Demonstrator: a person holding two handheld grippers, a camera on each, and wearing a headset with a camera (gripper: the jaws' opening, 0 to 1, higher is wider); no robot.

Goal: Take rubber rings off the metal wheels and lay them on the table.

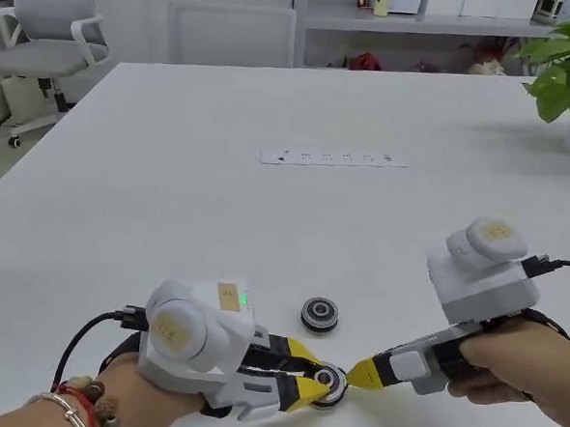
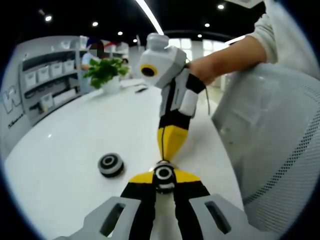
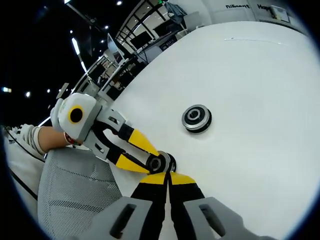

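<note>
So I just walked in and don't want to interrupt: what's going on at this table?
A person is working with a handheld gripper in each hand. The left gripper holds a small metal wheel between its jaws, low at the near edge of the table. The right gripper, jaws together, has its tips against that wheel; whether it has caught anything is unclear. A second wheel lies nearby with its black ring on.

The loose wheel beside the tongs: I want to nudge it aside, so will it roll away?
The loose wheel lies flat on the table, so it would probably slide, not roll. Its black rubber ring may drag. Its metal hub suggests weight for its size.
</note>
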